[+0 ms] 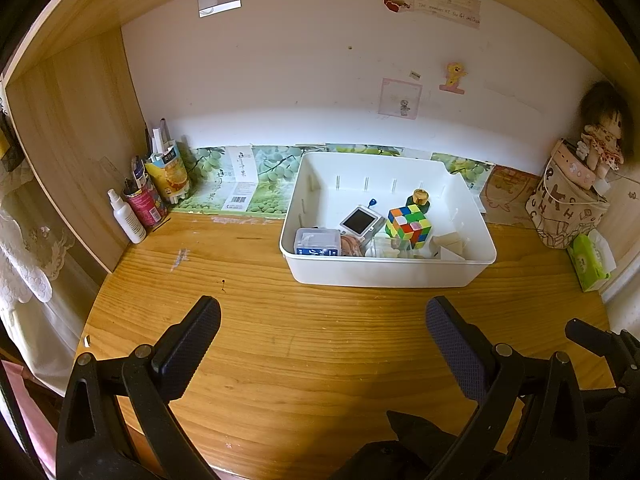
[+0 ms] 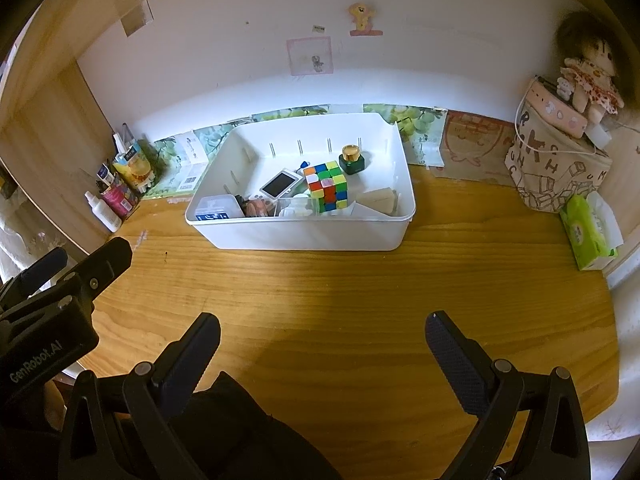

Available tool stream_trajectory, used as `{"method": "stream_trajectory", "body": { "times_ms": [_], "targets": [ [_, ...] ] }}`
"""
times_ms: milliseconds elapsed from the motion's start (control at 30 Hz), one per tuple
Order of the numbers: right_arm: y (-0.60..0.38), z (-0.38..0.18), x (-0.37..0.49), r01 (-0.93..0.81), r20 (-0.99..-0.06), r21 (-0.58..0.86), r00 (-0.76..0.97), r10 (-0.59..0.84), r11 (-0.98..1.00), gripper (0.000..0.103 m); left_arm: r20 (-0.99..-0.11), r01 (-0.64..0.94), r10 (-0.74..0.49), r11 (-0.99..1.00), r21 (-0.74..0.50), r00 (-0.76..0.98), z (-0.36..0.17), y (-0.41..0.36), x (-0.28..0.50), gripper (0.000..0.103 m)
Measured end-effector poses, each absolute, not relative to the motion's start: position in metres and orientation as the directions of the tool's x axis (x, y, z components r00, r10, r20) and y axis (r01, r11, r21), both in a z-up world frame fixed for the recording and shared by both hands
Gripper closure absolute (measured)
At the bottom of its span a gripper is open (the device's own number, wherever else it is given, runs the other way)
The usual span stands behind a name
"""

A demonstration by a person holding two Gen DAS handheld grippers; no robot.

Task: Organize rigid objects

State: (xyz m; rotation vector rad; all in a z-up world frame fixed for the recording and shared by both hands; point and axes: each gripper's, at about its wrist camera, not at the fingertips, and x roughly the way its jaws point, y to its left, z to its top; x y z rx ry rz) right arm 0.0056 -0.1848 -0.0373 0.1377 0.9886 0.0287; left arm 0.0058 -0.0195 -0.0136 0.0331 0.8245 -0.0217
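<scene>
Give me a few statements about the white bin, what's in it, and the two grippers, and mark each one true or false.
1. The puzzle cube lies inside the white bin. True.
2. The left gripper is shut on the cube. False: its jaws stand wide apart over bare desk, holding nothing.
3. A small green bottle with a gold cap stands in the bin, farther back than the cube. True.
4. The green tissue pack is in the bin. False: it lies on the desk at the right, apart from the bin.
5. The right gripper is open and empty. True.
</scene>
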Motion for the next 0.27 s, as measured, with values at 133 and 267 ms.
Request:
{"method": "stream_trajectory", "body": {
  "times_ms": [133, 267],
  "targets": [
    [-0.1852, -0.0373, 0.0058, 0.038, -0.831, 0.129, 0.55, 0.087, 0.991, 0.0, -0.734, 0.033, -0.007, 0.999, 0.021, 0.679, -0.0136, -0.0198, 0.0064, 0.001],
    [-0.1861, -0.0376, 0.0056, 0.038, -0.831, 0.129, 0.549, 0.088, 0.991, 0.0, -0.736, 0.037, -0.01, 0.999, 0.02, 0.677, -0.0133, -0.02, 0.0062, 0.001]
  ]
}}
